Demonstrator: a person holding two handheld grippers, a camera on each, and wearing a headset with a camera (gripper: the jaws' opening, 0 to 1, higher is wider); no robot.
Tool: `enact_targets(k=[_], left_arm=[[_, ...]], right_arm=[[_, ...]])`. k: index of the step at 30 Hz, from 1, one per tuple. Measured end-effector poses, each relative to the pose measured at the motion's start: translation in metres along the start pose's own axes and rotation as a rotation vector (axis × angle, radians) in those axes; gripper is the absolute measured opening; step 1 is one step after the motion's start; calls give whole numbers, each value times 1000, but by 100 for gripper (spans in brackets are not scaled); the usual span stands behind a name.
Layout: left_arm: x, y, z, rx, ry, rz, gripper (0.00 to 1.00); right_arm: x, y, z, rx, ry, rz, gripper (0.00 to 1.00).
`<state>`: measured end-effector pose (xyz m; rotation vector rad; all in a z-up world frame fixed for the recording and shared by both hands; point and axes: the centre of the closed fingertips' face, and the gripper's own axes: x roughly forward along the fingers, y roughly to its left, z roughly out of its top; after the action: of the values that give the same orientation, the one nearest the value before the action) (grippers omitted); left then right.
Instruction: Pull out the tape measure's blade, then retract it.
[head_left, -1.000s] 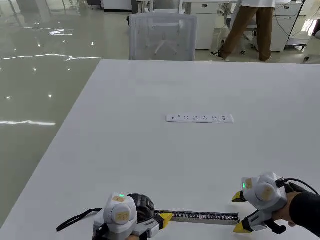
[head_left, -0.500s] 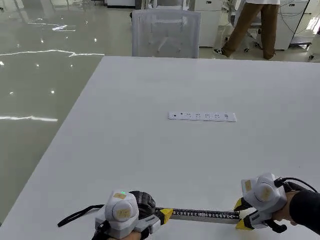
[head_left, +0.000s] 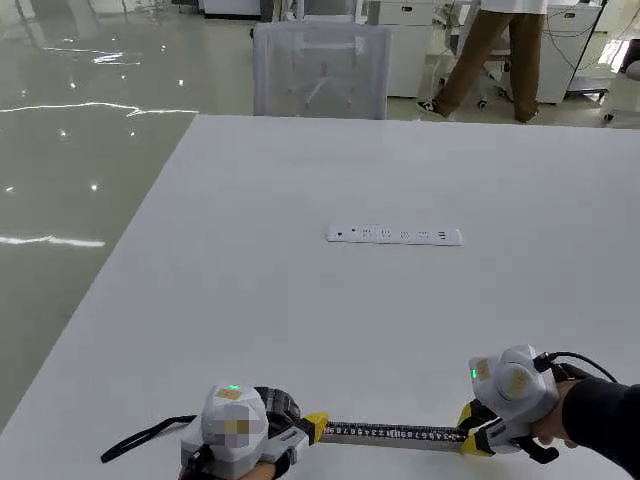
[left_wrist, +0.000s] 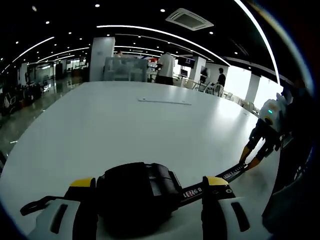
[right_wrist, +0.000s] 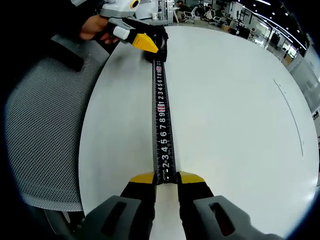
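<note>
At the near edge of the desk (head_left: 300, 200), the tape measure (head_left: 285, 405) sits between your left gripper's (left_wrist: 149, 182) fingers (left_wrist: 82, 184), which are clamped on the black case from both sides. Its carry strap (head_left: 140, 443) trails off to the left across the desk.

The blade (right_wrist: 162, 115) is partly out. It runs flat and straight, low over the desk, from the case mouth to your right gripper (right_wrist: 167, 178). That gripper's fingers (right_wrist: 143, 178) are pinched together on the tip end, with the lowest numbers just ahead of them. A power strip (head_left: 393, 235) lies well apart, further up the desk.

Step, as judged: pull-out is under way or near its end, and the retract is not yet done.

Risks from here:
- The right-hand hold is on a thin, slick strip. If the pinch loosens under spring tension, the blade would likely whip back into the case and the hook would slam home.
- Raising or rolling either gripper out of line could buckle or kink the blade.
- The case is rounded, so a hard pull may rotate it or drag it out of the left fingers.
- All of this sits close to the desk's edge, so a dropped case could go over.

For the retract, you would do best to walk the tip back under tension, not release it.
</note>
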<state>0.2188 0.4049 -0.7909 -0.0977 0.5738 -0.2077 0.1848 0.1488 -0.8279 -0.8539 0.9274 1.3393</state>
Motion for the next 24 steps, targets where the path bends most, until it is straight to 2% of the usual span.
enact_targets(k=[5,10,11,12,16,24], left_arm=[[-2,8,0,-25,13,35,74],[-1,13,-8,14,57,62,66],[-2,13,-11,-23,81,68,66],[-2,14,-11,-33,80,69,67],[-2,12,-11,-8,85,64,65],[-3,13,-12,7,109,63,62]], right_arm=[[0,0,0,4,5,-2,13],[-1,-1,-2,21,13,-3,13],[-2,0,-3,27,13,-3,13],[-2,0,-4,31,12,-3,13],[-3,0,-6,13,0,-10,13],[-2,0,-4,34,1,-5,12]])
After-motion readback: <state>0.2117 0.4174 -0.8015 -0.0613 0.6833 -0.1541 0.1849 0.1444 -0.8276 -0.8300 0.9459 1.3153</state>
